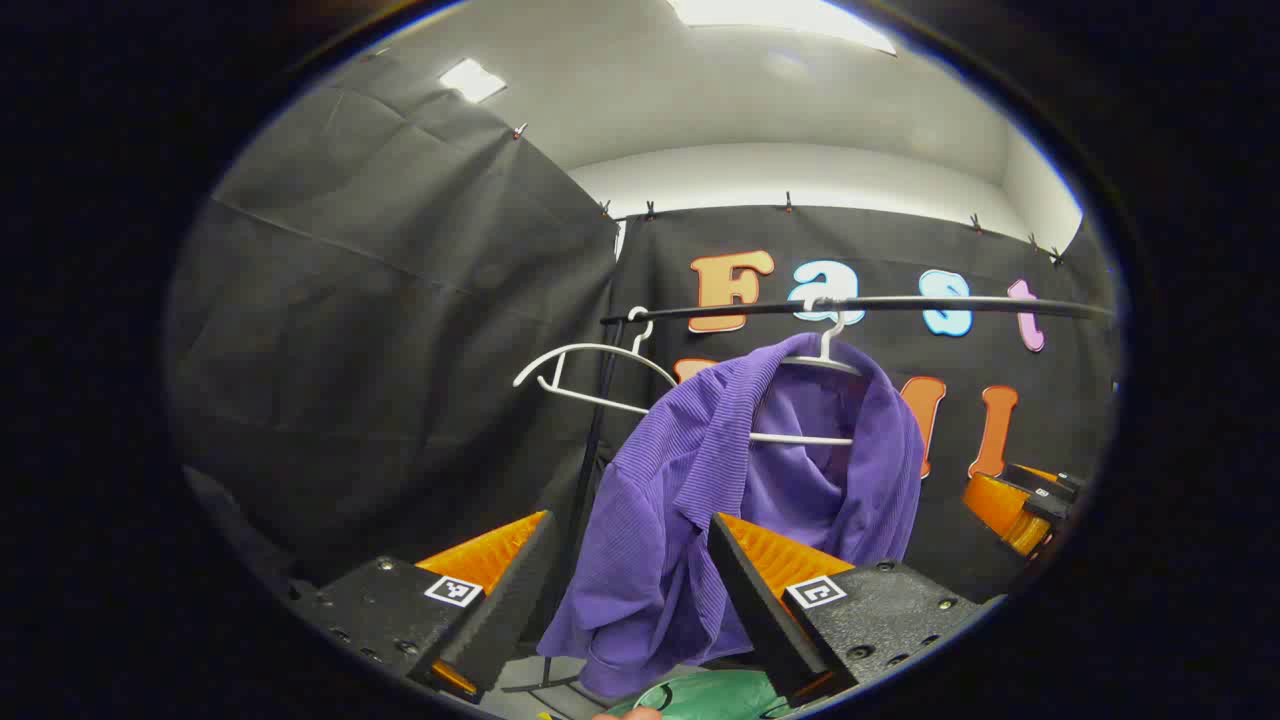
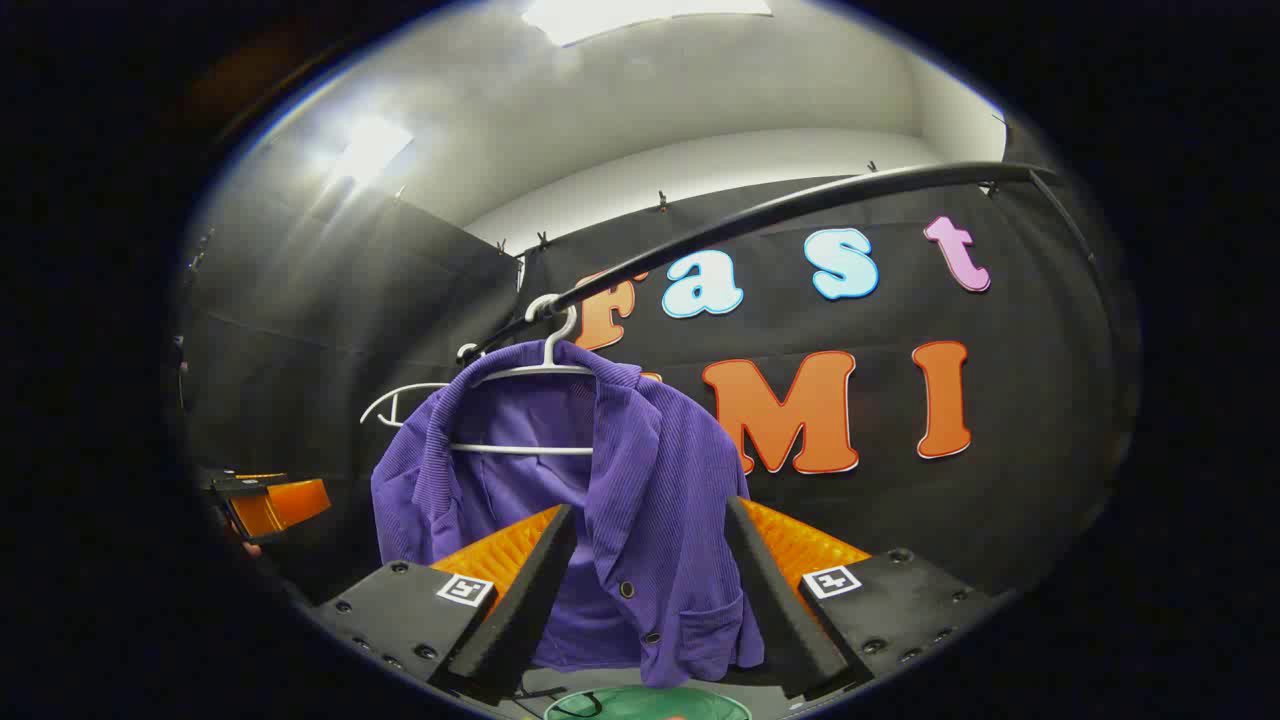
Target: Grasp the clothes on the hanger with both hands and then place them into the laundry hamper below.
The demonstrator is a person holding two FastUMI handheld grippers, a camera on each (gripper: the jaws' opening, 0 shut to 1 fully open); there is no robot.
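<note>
The purple shirt (image 1: 720, 480) hangs on a white hanger (image 1: 825, 355) from the black rail (image 1: 860, 305), directly above the green hamper (image 2: 650, 705), so it can drop straight in. Left claw (image 1: 625, 590) and right claw (image 2: 650, 590) both gape wide, flanking the shirt, neither gripping it yet.

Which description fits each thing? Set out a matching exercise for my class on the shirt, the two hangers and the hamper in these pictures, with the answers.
Things:
1. purple shirt
2. bare white hanger
3. green hamper
4. black rail

Descriptions:
A. hangs from the rail with nothing on it
B. stands on the floor under the clothes
C. carries both hangers
D. draped on a hanger, its front open

Pairs: 1-D, 2-A, 3-B, 4-C
</note>
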